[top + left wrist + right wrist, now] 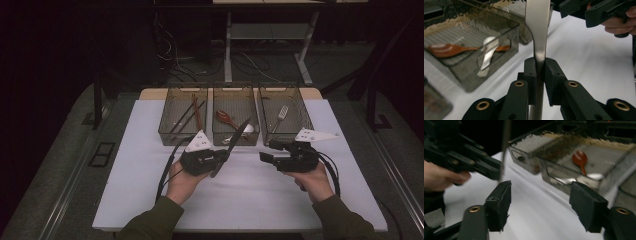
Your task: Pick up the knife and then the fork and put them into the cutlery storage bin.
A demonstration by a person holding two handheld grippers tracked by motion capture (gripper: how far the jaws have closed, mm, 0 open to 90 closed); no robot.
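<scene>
Held item is a flat metal utensil handle (537,32), brushed silver, widening toward its far end and narrowing at the grip point; in the high view it reads as a long dark sliver (231,145) slanting up and right from the left hand, its tip over the front edge of the middle bin (235,90). Its working end is not visible, so the type cannot be told.

Left tongs (539,75): nearly closed, pads clamped flat on both sides of the handle at its narrow section. Utensil is off the bench (250,195), carried in the air in front of the bins.

Right tongs (541,205): moderately wide, nothing between the pads, touching nothing. They sit just right of the left tongs, above the white bench surface, and are pointed toward them.

Middle bin contents: a wooden spoon (451,49) and a metal spoon (487,51). Left bin (182,107) holds chopsticks (192,114); right bin (285,107) holds a slotted metal spatula (281,116).
</scene>
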